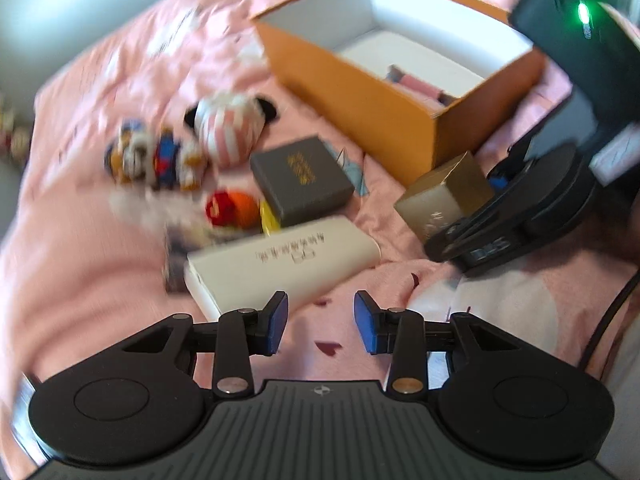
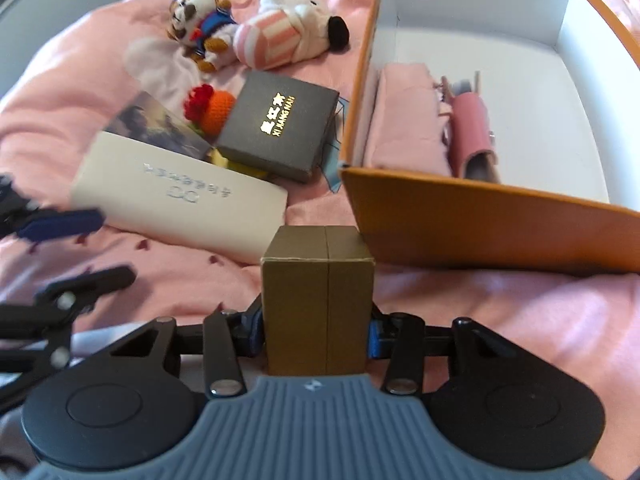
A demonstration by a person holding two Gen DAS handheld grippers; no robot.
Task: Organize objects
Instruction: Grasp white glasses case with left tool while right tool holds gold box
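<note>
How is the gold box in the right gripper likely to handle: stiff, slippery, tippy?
The gold box looks like thin folded card with a centre seam, so probably light and crushable under hard squeeze. Its flat sides sit squarely between the right gripper pads, so slipping seems unlikely. Set down on the soft pink bedding, it might tip.

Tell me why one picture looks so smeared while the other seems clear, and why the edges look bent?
Left wrist view: motion blur smears the plush toys and pink bedding, and a green light flares on the right gripper. Right wrist view: much sharper, the gold print on the dark box shows crisply, though the left gripper at the edge is blurred. Both views: fisheye lenses bend edges, with dark corners.
</note>
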